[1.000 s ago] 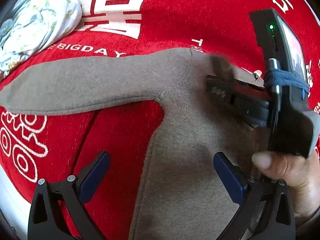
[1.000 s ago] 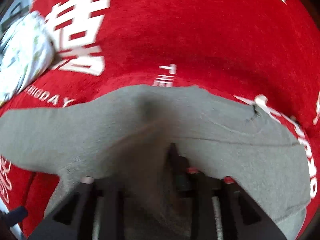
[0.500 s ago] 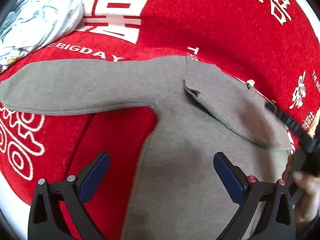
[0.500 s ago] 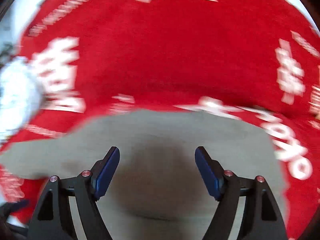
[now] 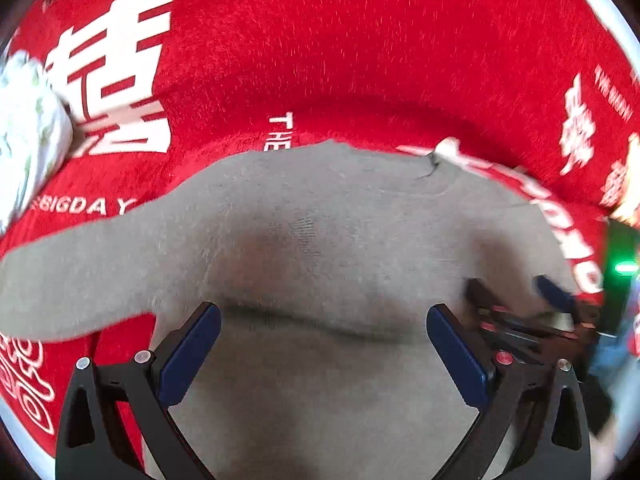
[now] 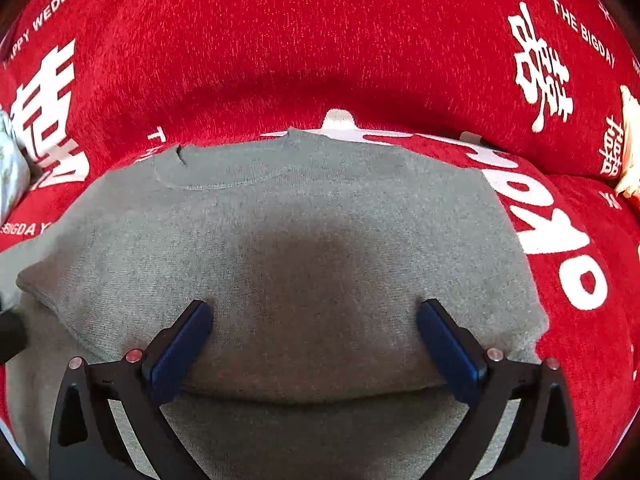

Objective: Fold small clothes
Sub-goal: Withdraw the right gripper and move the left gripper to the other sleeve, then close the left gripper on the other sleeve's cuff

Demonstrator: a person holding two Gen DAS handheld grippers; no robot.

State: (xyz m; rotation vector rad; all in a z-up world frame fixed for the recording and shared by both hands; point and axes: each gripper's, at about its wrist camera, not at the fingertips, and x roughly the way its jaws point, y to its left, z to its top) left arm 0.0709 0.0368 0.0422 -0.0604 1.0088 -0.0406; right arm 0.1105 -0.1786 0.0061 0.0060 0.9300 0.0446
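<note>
Since a second ago my right hand-held gripper (image 6: 314,338) has let go of the sleeve — its jaws are opening, nothing between them. My left hand-held gripper (image 5: 323,346) hangs wide open, empty. Beneath both lies the grey sweater (image 6: 312,240) on the red cloth (image 6: 320,40).

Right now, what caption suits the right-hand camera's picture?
Right gripper, jaws opening and empty, above a grey sweater on a red printed cloth.

A plain grey knit sweater (image 6: 312,248) is lying on a red cloth (image 6: 320,52) that is showing white characters and lettering. A white, green-flowered bundle (image 5: 28,136) is sitting at the left. Both claws are wearing dark blue pads (image 6: 176,354) on black frames.
</note>
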